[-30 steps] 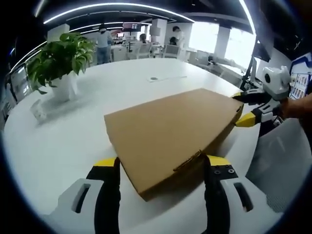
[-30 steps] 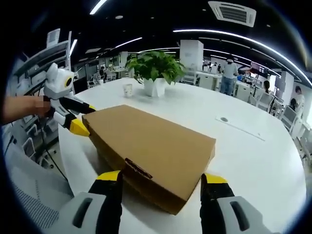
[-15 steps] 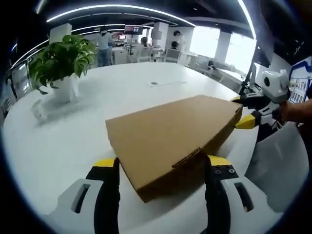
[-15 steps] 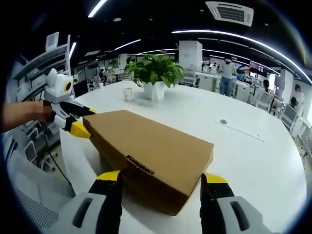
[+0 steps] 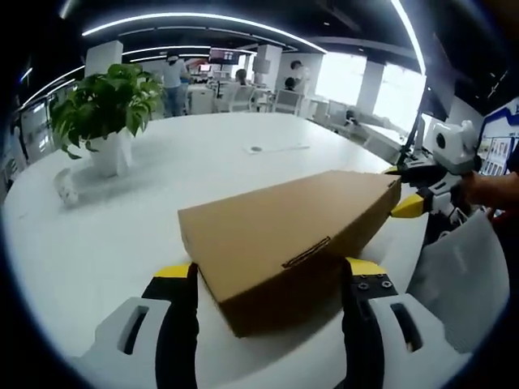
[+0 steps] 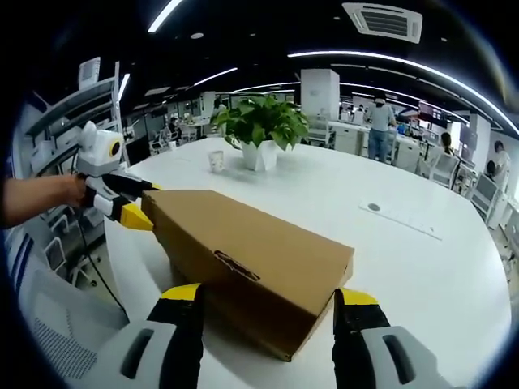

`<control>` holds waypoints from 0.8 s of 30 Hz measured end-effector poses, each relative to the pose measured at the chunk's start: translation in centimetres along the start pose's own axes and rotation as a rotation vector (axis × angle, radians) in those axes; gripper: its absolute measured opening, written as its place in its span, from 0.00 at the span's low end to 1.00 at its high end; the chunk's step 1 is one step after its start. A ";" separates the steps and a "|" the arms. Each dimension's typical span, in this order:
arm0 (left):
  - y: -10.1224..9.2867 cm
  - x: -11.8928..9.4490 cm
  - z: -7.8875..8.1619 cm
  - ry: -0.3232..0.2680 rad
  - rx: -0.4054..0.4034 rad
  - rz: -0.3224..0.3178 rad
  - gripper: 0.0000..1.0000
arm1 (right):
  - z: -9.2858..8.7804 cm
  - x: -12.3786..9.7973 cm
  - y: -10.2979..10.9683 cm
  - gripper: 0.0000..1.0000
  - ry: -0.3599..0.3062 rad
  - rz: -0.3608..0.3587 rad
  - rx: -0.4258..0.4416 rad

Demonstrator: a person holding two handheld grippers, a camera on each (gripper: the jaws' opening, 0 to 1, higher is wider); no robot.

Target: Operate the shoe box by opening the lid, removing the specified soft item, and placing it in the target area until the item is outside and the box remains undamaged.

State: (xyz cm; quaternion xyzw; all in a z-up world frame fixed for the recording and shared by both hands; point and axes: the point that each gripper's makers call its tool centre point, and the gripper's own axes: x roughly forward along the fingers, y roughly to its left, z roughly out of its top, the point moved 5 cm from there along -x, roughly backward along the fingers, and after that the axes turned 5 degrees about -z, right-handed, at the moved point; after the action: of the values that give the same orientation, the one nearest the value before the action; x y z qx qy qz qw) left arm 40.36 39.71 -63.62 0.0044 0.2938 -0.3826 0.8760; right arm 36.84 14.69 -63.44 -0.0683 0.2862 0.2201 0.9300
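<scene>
Two claws at opposite shoe box (image 5: pixel 284 243) corners on white worktop (image 5: pixel 162 178). Left claw (image 5: pixel 268 279) wide, straddling near corner. Right claw (image 6: pixel 268 304) wide likewise.

The shoe box (image 5: pixel 276 243) is looking like plain brown cardboard, matt and smooth. The tabletop (image 5: pixel 122 219) is showing a white, smooth, faintly glossy surface. The fingers (image 6: pixel 185 324) are looking like hard plastic, black with yellow tips, slightly shiny.
</scene>
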 end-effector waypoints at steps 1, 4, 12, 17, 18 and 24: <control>0.0 0.0 0.1 -0.003 0.002 0.000 0.72 | 0.0 0.0 0.0 0.62 -0.001 0.000 0.000; 0.0 -0.2 0.3 -0.017 -0.005 -0.002 0.72 | 0.3 -0.1 -0.1 0.63 -0.002 0.004 -0.005; 0.0 -0.3 0.8 -0.044 -0.015 -0.008 0.72 | 0.6 -0.1 -0.2 0.63 -0.004 0.005 -0.027; 0.0 -0.3 1.0 -0.050 -0.014 -0.011 0.73 | 0.8 -0.2 -0.3 0.62 -0.003 0.006 -0.037; 0.0 -0.3 1.1 -0.053 -0.015 -0.012 0.73 | 0.8 -0.2 -0.3 0.62 -0.005 0.005 -0.037; 0.0 -0.3 1.5 -0.065 0.006 -0.011 0.74 | 1.3 -0.1 -0.5 0.61 -0.009 0.001 -0.042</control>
State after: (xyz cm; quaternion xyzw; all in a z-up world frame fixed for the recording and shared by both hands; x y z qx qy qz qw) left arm 41.02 39.57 -62.23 -0.0074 0.2639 -0.3883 0.8829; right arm 37.59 14.51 -62.33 -0.0865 0.2773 0.2268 0.9296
